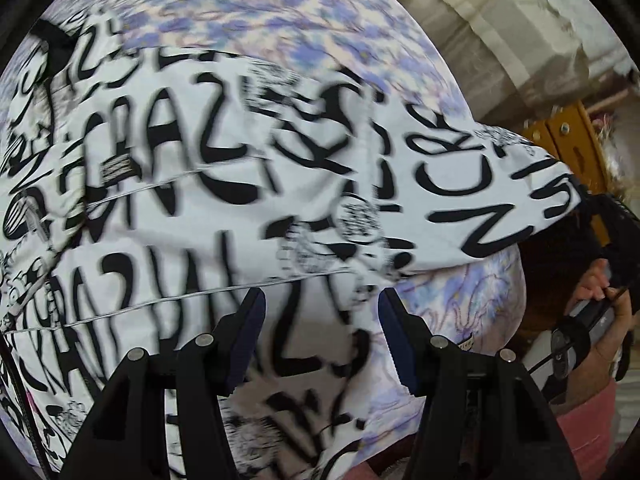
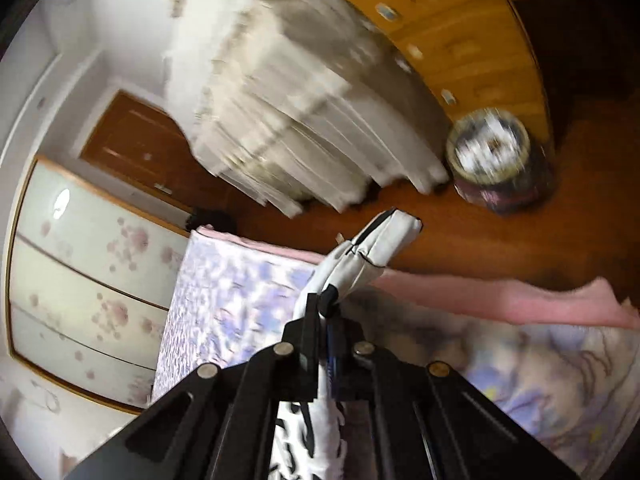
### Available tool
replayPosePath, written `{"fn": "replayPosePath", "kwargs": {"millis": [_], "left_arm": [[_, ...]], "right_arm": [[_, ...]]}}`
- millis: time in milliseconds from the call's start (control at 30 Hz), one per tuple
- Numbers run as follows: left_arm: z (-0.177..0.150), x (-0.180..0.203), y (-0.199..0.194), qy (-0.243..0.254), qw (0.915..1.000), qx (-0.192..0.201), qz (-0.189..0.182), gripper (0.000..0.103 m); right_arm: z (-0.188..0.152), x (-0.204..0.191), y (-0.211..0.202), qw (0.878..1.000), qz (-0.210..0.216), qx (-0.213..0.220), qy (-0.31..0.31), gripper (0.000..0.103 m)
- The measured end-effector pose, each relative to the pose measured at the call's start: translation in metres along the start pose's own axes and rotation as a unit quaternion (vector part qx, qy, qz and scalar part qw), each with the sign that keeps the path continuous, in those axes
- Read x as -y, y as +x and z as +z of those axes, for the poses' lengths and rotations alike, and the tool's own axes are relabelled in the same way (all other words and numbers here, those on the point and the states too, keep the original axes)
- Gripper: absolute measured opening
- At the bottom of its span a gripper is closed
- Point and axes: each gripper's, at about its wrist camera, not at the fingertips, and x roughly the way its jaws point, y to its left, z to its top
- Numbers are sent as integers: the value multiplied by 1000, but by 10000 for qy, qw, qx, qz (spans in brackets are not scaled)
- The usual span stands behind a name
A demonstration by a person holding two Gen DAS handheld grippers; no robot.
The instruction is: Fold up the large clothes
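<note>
A large white garment with black lettering [image 1: 208,184] lies spread over a bed with a lilac flowered sheet [image 1: 248,20]. My left gripper [image 1: 322,320] is open just above the garment, with cloth showing between its fingers but not clamped. My right gripper [image 2: 326,308] is shut on a bunched white corner of the garment [image 2: 380,240] and holds it up off the bed. In the left wrist view that lifted corner [image 1: 520,192] stretches to the right, toward the right gripper [image 1: 608,216] and the hand [image 1: 600,320] that holds it.
A pink blanket edge [image 2: 500,296] runs along the bed's side. Beyond it are a wooden floor [image 2: 460,232], a pale curtain [image 2: 300,120], a wooden chest of drawers [image 2: 460,40], a round basket [image 2: 492,152] and a flowered wardrobe [image 2: 88,272].
</note>
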Motion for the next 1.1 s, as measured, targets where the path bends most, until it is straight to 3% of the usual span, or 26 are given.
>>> {"fn": "replayPosePath", "kwargs": {"millis": [200, 233, 267, 467, 633, 767, 900, 1100], "left_arm": [[-5, -77, -41, -269, 9995, 117, -129, 58], [-7, -88, -48, -284, 9994, 155, -122, 63], [-9, -98, -54, -290, 9993, 188, -124, 68], [-33, -180, -103, -362, 9983, 445, -104, 71], [-52, -244, -136, -267, 9968, 709, 248, 77], [-64, -291, -154, -433, 9947, 796, 490, 78], [-73, -327, -161, -676, 9920, 854, 644, 78], [-80, -375, -162, -1299, 9846, 929, 707, 78]], "right_arm": [[-34, -104, -34, 9941, 515, 603, -745, 2], [-43, -120, -39, 9924, 657, 651, -814, 2], [-51, -134, -42, 9910, 760, 658, -884, 2], [-120, -211, -51, 9830, 1282, 514, -1208, 2], [-197, -262, -49, 9745, 1684, 146, -1476, 2], [-260, -292, -36, 9658, 1753, -175, -1903, 2], [-324, -306, -16, 9586, 1797, -730, -2083, 2], [-427, -309, 20, 9327, 1672, -1517, -2814, 2]]}}
